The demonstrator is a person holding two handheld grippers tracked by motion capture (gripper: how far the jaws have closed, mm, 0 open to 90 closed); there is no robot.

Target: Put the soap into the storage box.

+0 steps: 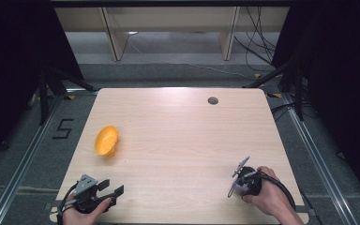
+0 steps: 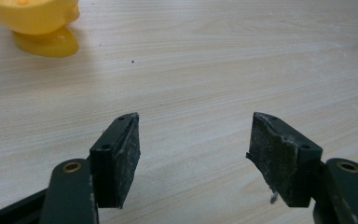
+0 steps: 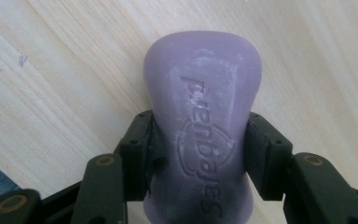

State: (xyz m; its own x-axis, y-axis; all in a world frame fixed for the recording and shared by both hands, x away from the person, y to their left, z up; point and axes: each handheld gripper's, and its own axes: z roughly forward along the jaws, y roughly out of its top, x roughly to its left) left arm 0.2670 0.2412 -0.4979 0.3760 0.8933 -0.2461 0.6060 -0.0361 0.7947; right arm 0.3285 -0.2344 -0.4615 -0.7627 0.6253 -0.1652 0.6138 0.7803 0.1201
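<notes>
Right claw [image 3: 200, 154] around purple soap [image 3: 203, 116]; yellow bowl [image 1: 106, 139] well apart.

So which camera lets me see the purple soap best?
The right gripper view: the purple soap bar sits close up, its stamped lettering visible, pinched at its waist between the right gripper jaws. In the high view, the person's hand and that gripper cover it. The left gripper view looks at the table and a yellow dish.
</notes>
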